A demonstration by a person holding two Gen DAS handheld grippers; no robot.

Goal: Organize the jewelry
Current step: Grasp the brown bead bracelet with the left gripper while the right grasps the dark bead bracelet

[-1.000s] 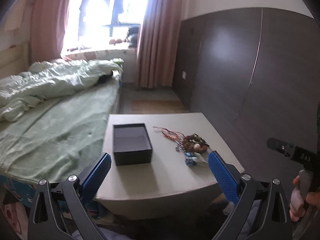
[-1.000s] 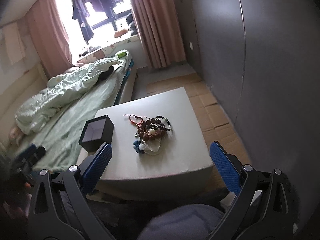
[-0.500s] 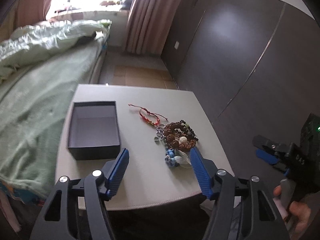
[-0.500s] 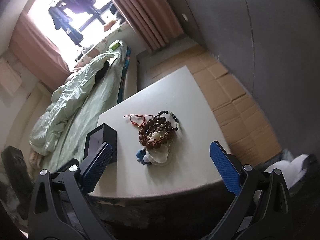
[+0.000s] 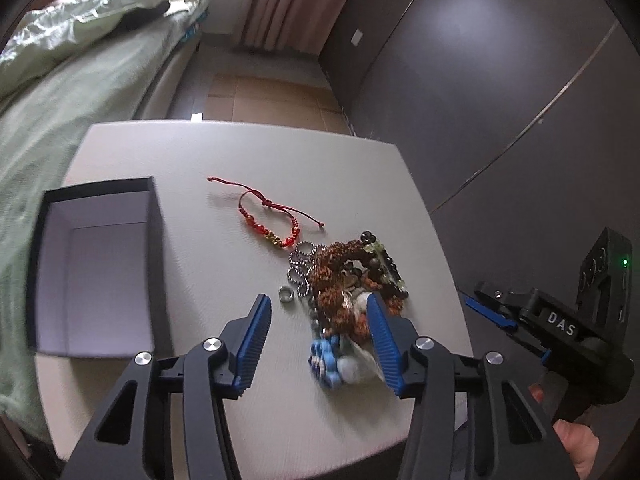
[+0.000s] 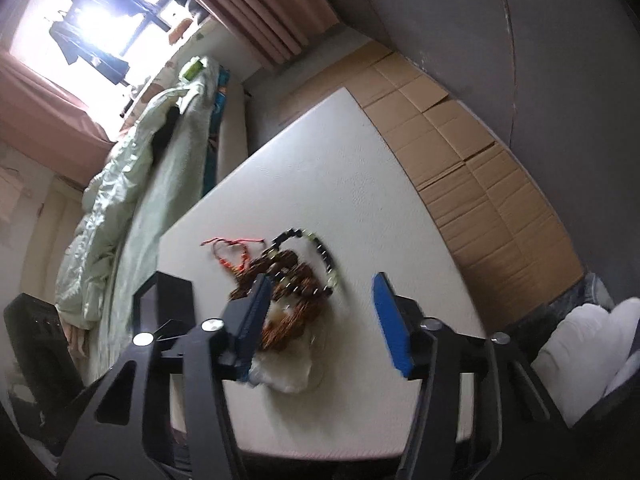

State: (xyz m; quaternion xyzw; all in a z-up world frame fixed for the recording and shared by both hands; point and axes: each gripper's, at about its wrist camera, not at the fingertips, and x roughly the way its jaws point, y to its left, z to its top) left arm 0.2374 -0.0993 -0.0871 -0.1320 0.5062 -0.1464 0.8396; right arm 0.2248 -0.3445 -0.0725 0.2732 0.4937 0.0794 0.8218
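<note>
A heap of jewelry (image 5: 344, 280) lies on the white table (image 5: 248, 152): brown bead strands, a dark bead bracelet, a steel chain, a blue piece and a clear bag. A red cord bracelet (image 5: 272, 220) lies just beyond it. An open, empty dark box (image 5: 96, 264) stands at the table's left. My left gripper (image 5: 318, 312) is open, low over the near side of the heap. My right gripper (image 6: 320, 292) is open, hovering over the heap (image 6: 296, 280) from the right side; its left finger hides part of the heap. The box edge (image 6: 164, 300) shows behind it.
A bed with a green cover (image 5: 72, 80) runs along the table's left. A dark wardrobe wall (image 5: 500, 80) stands to the right. Flattened cardboard (image 6: 460, 152) covers the floor beside the table. The right gripper body (image 5: 560, 320) shows at the table's right edge.
Both grippers have moved forward and down toward the jewelry heap. Their fingers have narrowed somewhat but stay open. Nothing on the table has moved.
</note>
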